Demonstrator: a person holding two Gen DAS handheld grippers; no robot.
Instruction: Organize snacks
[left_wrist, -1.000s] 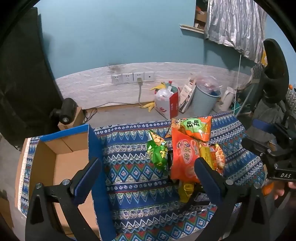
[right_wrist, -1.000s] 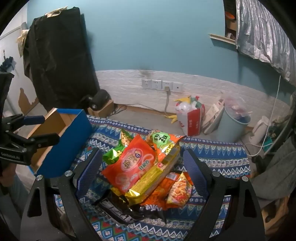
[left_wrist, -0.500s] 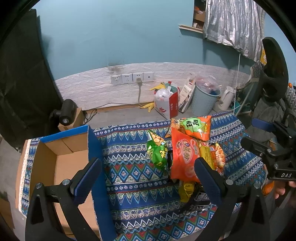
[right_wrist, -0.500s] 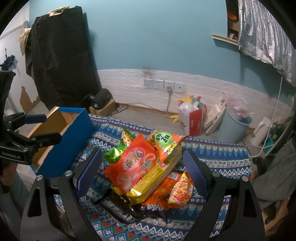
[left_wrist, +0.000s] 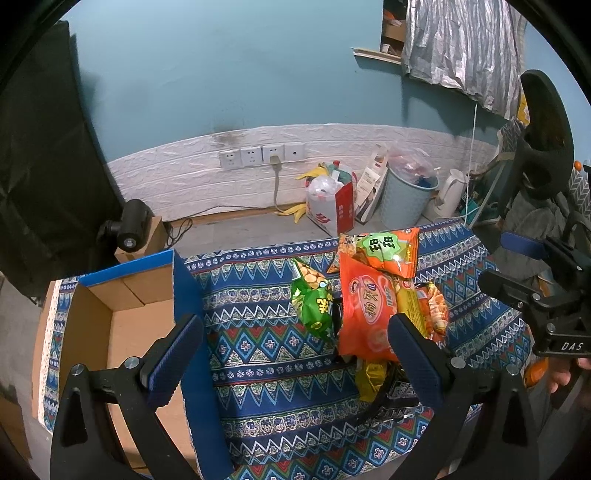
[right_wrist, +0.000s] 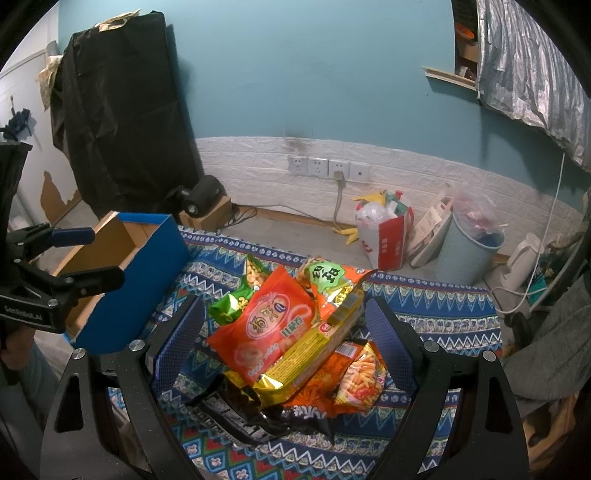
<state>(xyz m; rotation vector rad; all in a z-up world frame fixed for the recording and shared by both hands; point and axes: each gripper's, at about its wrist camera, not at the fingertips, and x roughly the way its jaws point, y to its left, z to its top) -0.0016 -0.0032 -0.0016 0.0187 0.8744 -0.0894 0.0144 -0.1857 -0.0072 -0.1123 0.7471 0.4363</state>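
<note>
1. Left black two-finger gripper with blue ribbed pads (left_wrist: 295, 354): jaws spread wide, nothing between them, pointing forward and level.
2. Right black two-finger gripper with blue mesh pads (right_wrist: 284, 332): jaws wide apart, gripping nothing, angled slightly down.
3. Bare right hand (left_wrist: 569, 376) on handle, partly visible at frame edge.

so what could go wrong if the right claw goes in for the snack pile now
1. The big orange bag rests on the yellow pack and black wrapper; pulling one may drag the others.
2. The fries pack lies near the table's right side and might slide off.
3. The open right claw may pinch several bags, missing the box.
</note>
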